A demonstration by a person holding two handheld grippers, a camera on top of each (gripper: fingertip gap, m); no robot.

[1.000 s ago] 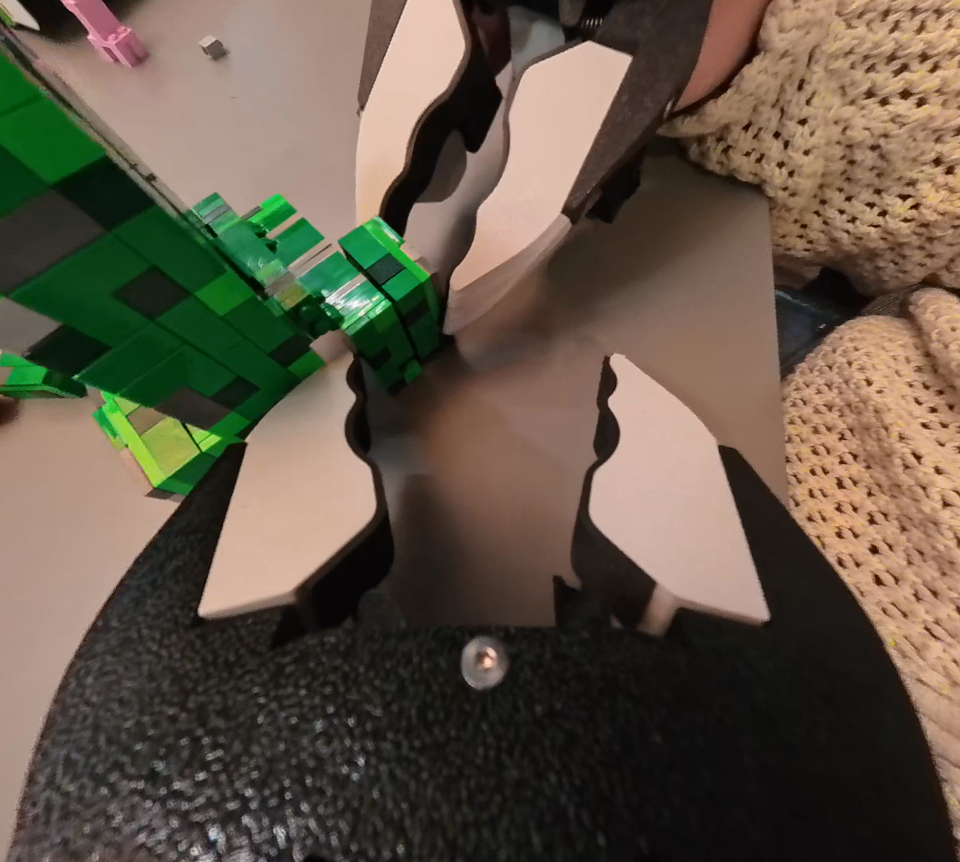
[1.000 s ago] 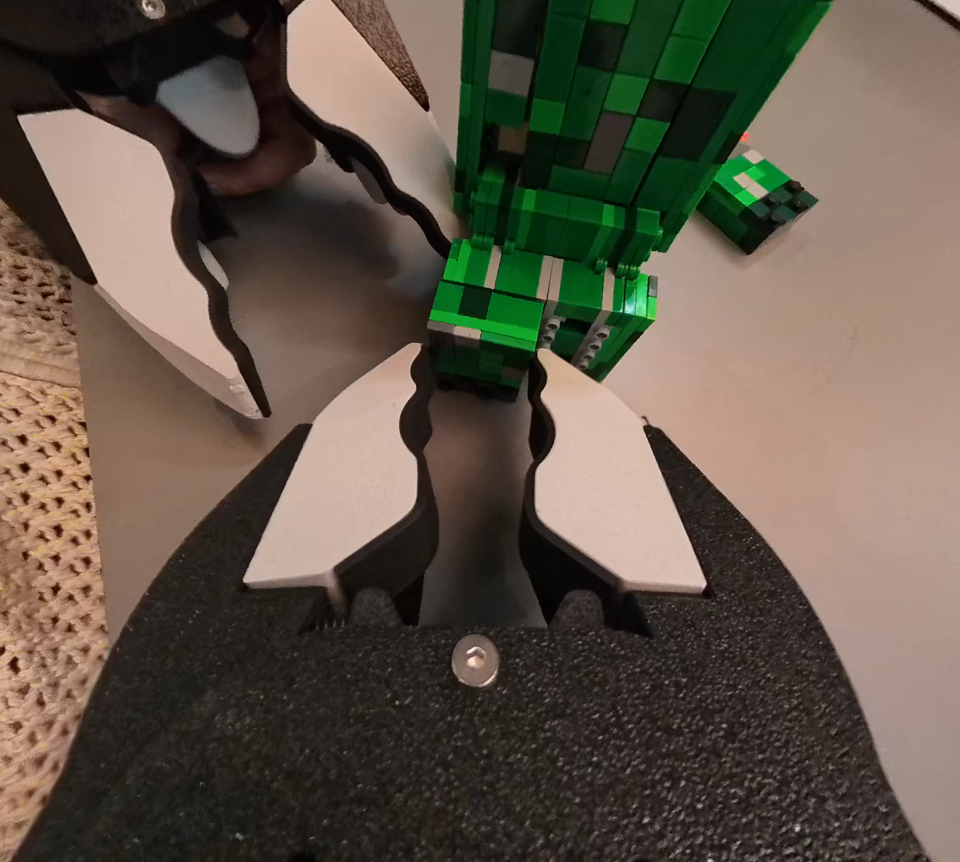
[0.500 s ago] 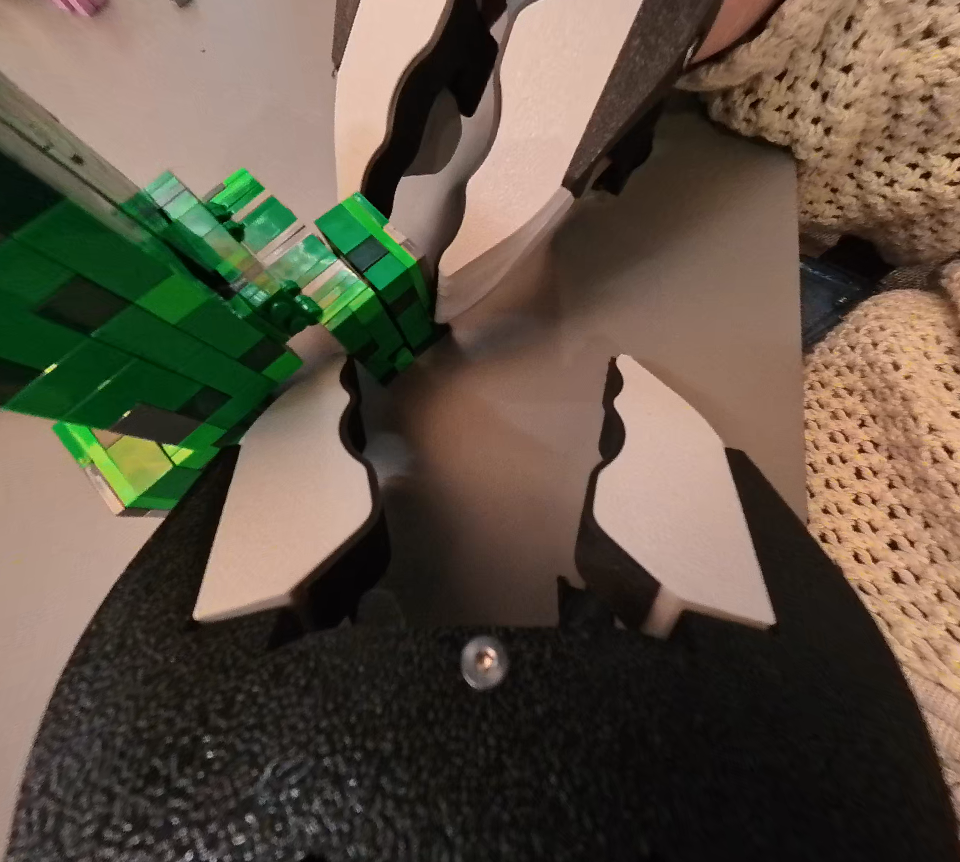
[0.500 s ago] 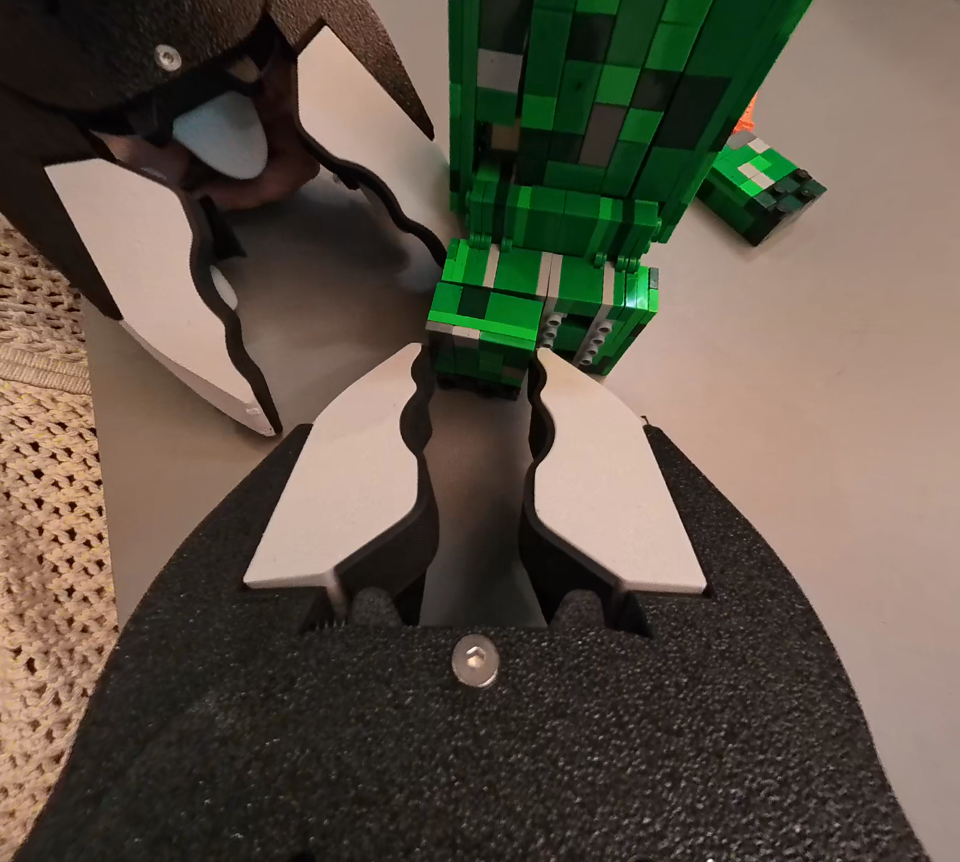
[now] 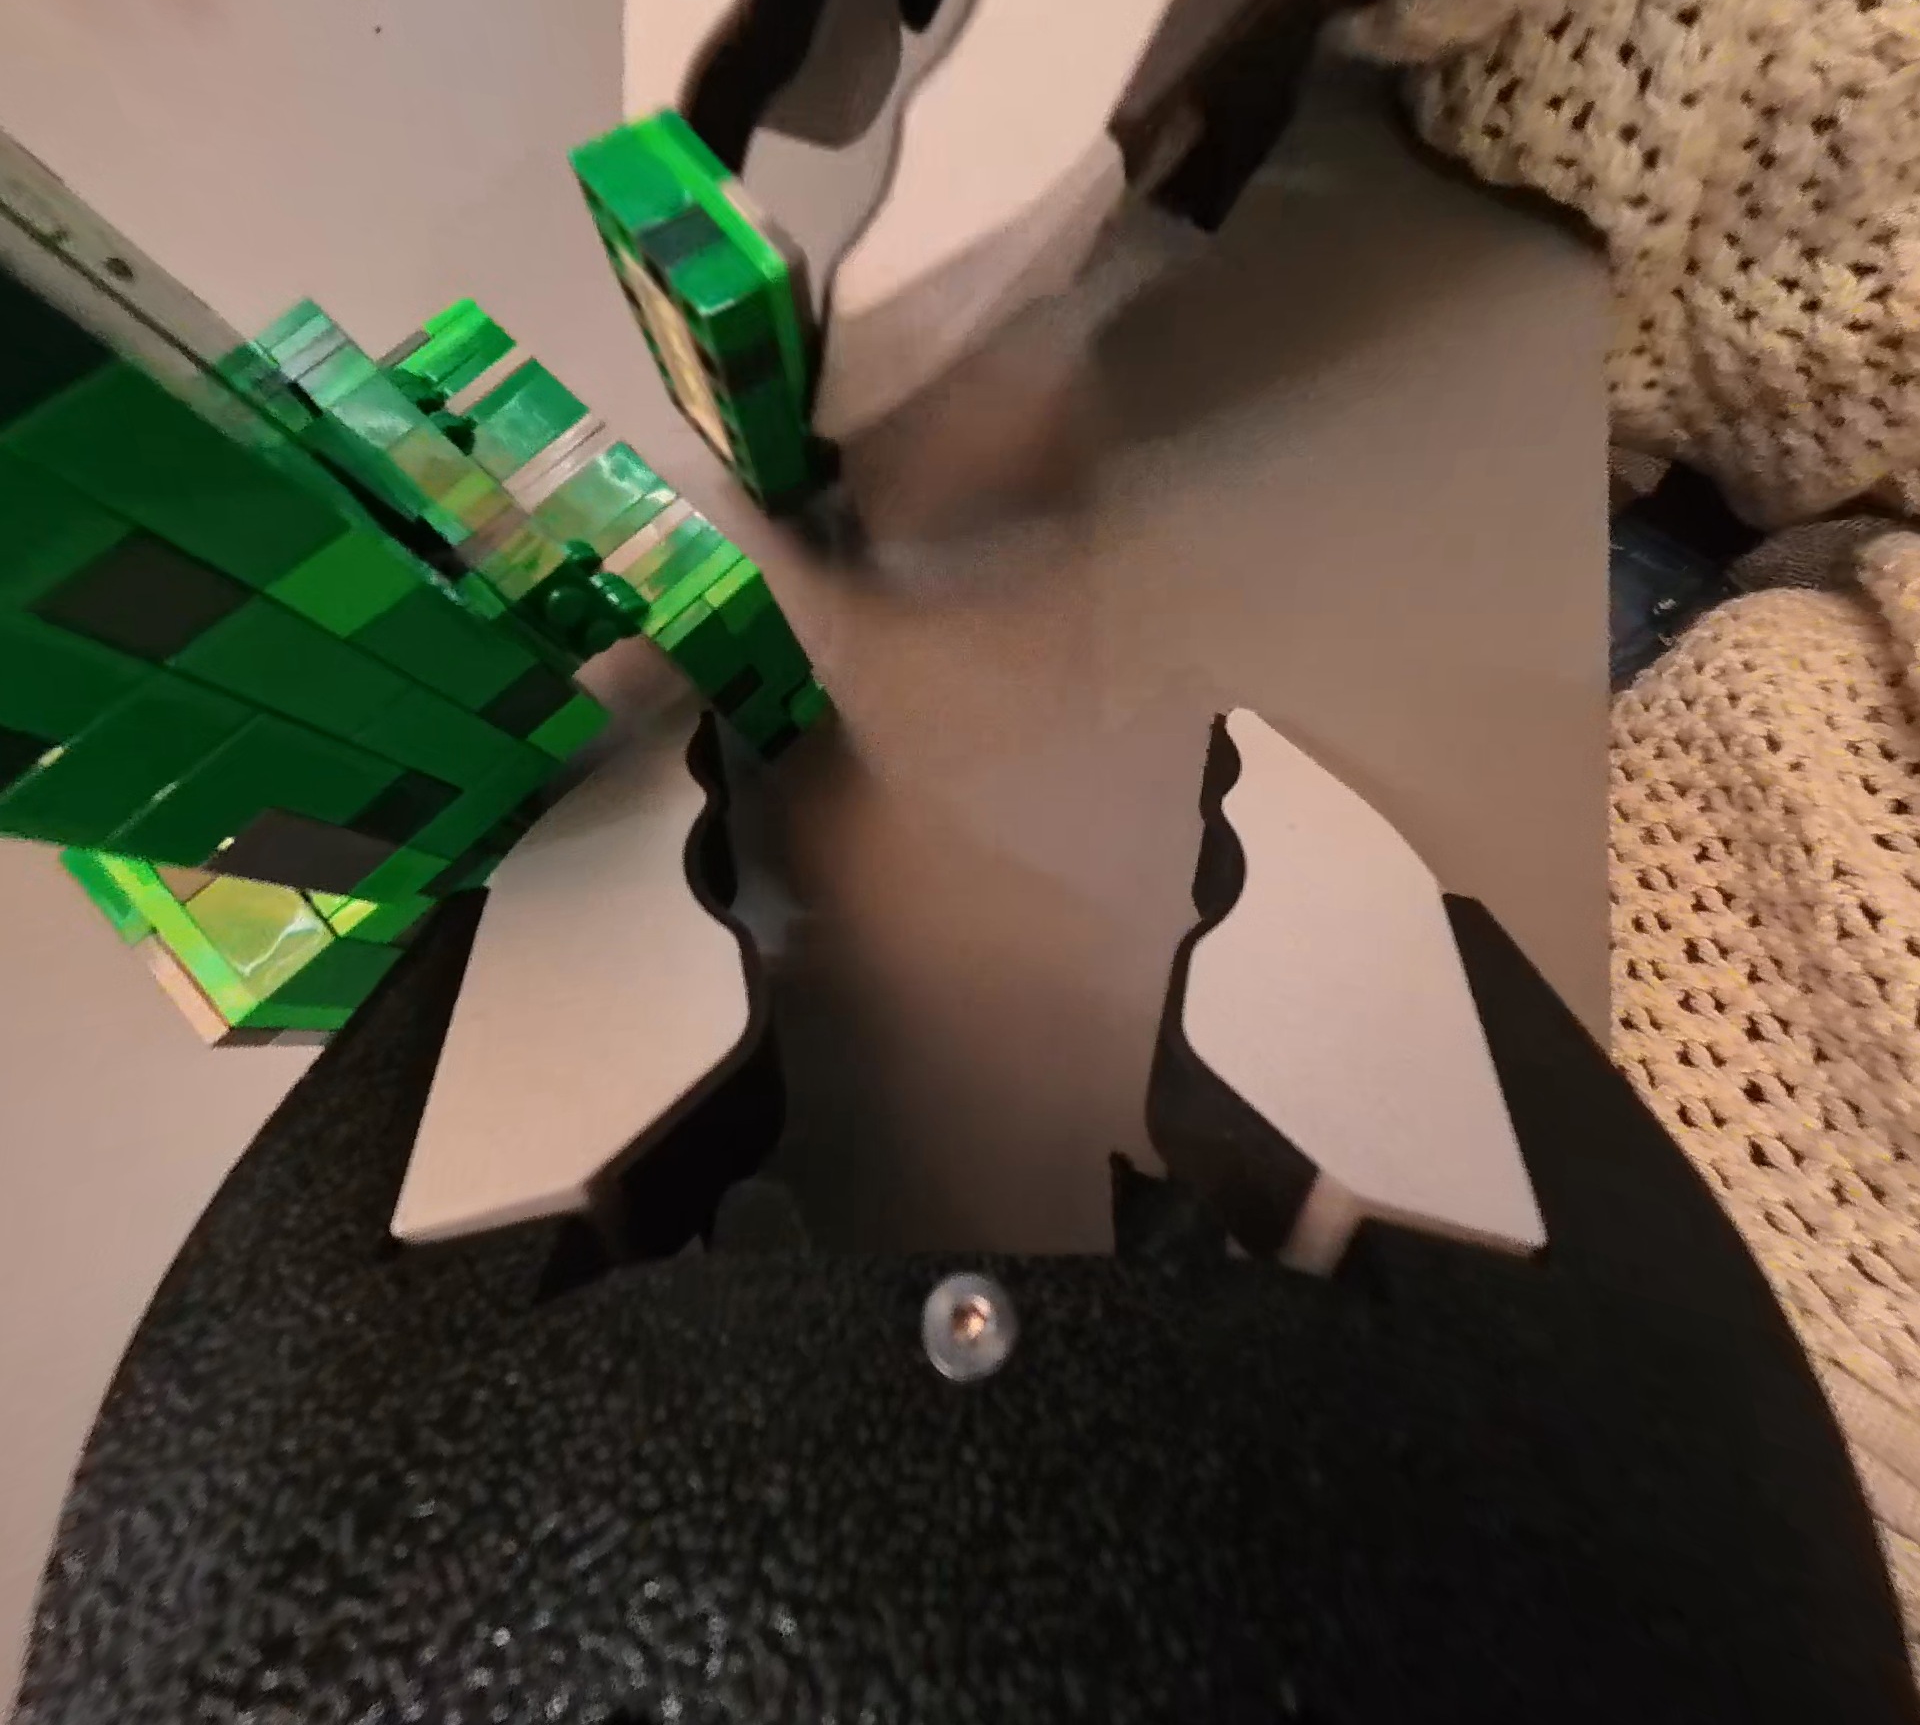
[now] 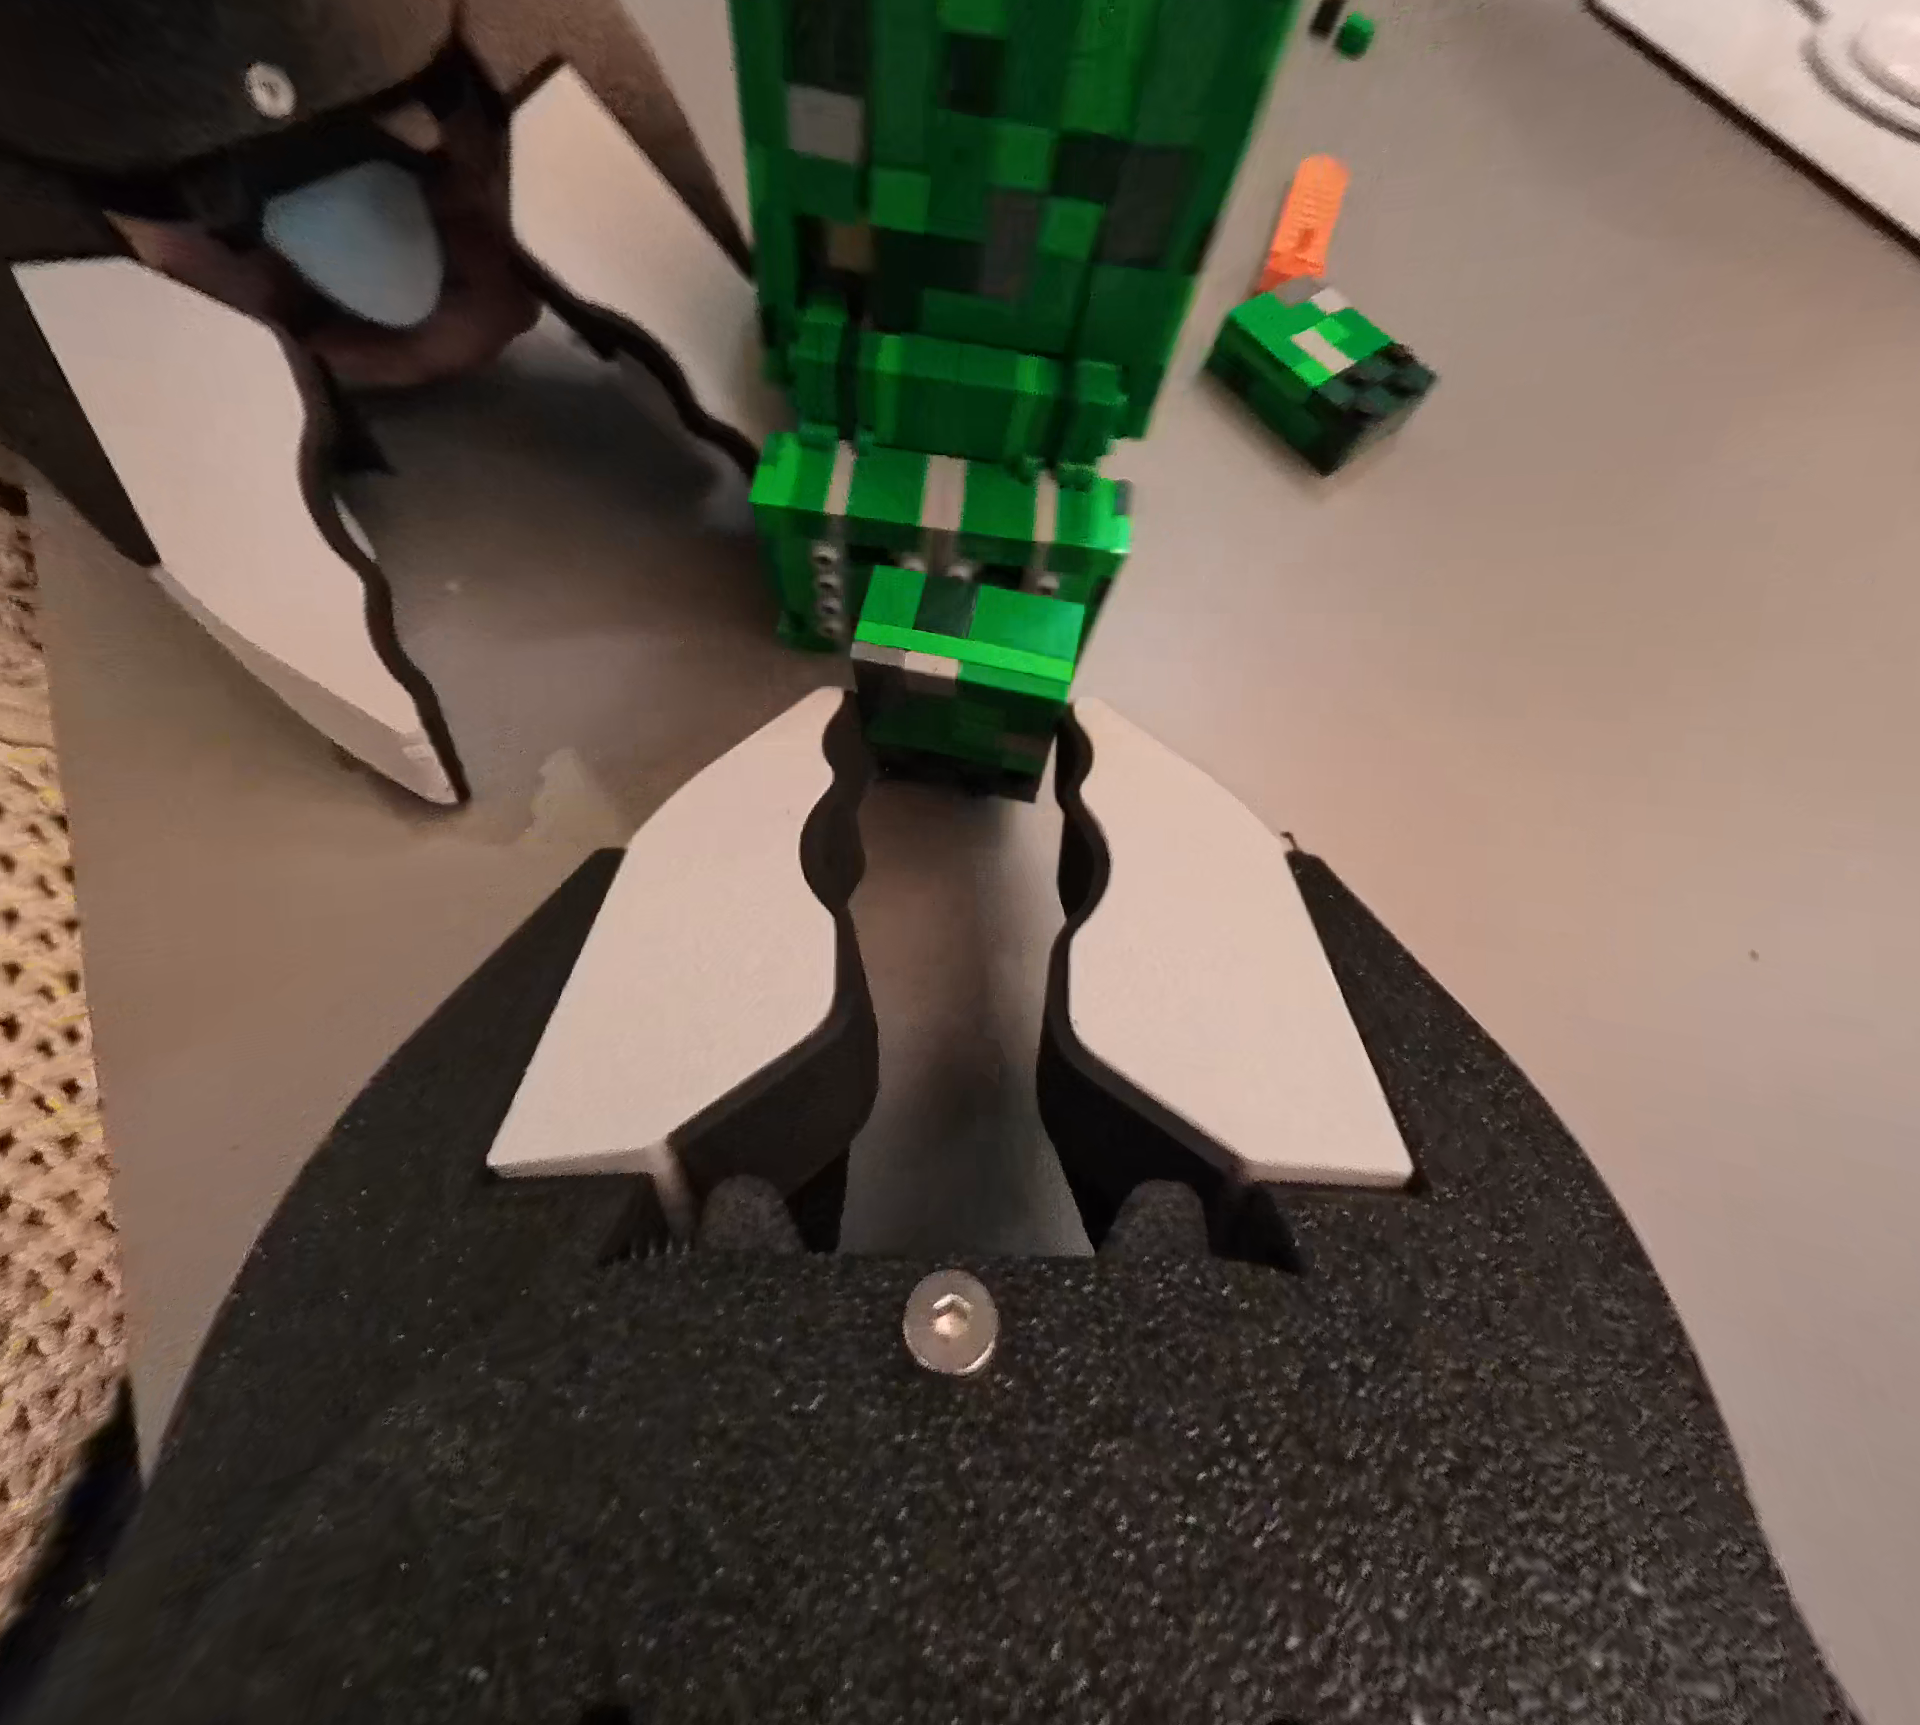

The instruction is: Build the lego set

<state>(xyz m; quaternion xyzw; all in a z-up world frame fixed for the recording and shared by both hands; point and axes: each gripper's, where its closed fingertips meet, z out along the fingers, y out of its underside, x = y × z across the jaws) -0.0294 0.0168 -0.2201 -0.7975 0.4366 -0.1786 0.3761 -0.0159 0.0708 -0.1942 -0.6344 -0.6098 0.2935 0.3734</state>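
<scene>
My right gripper [image 6: 956, 730] is clamped on a small green brick block [image 6: 961, 673], just off the foot of the tall green brick figure [image 6: 997, 117]. My left gripper [image 5: 961, 802] gapes empty over the grey tabletop [image 6: 1507, 740].

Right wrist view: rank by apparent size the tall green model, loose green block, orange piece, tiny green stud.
1. tall green model
2. loose green block
3. orange piece
4. tiny green stud
The stud lies farther back, so its true size is unsure.
</scene>
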